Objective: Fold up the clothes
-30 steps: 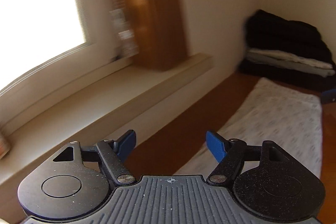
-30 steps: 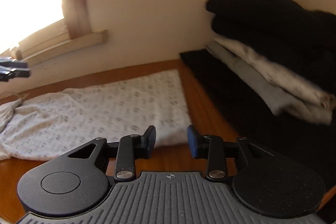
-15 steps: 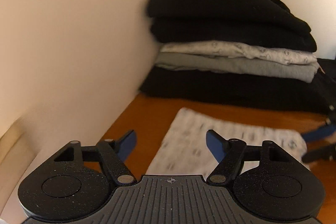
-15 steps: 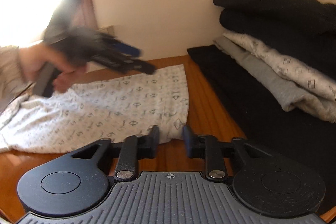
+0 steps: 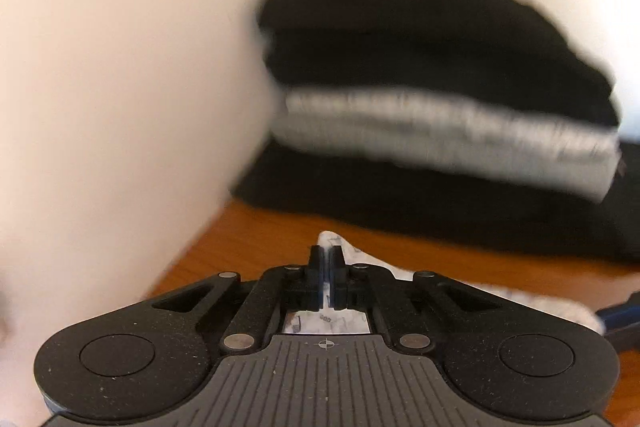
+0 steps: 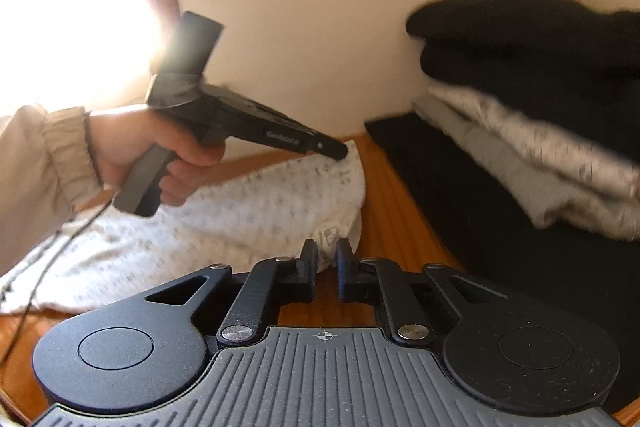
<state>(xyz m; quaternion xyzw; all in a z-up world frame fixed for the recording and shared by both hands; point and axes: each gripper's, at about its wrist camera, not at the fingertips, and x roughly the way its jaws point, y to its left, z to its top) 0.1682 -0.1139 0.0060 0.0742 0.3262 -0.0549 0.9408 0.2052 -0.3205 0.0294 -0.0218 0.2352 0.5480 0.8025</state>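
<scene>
A white patterned garment (image 6: 240, 219) lies flat on the wooden table (image 6: 384, 195). My left gripper (image 5: 326, 259) is shut on the garment's far right corner (image 5: 334, 241); more cloth shows under its fingers. In the right wrist view a hand (image 6: 160, 155) holds that left gripper (image 6: 340, 151), its tip pressed to the far corner. My right gripper (image 6: 327, 259) sits at the near right corner, fingers drawn close with the cloth edge pinched between the tips and slightly raised. One blue finger of the right gripper (image 5: 620, 311) shows at the right edge of the left wrist view.
A stack of folded black, white and grey clothes (image 6: 520, 75) (image 5: 440, 75) sits on a black cloth (image 6: 500, 227) just right of the garment, in the wall corner. A bright window (image 6: 72, 7) is at the left. A thin cable (image 6: 36, 279) trails across the garment's left part.
The left gripper swung from the window to the garment's far corner and shut on it. The right gripper's fingers closed in on the near corner, which is now lifted a little.
</scene>
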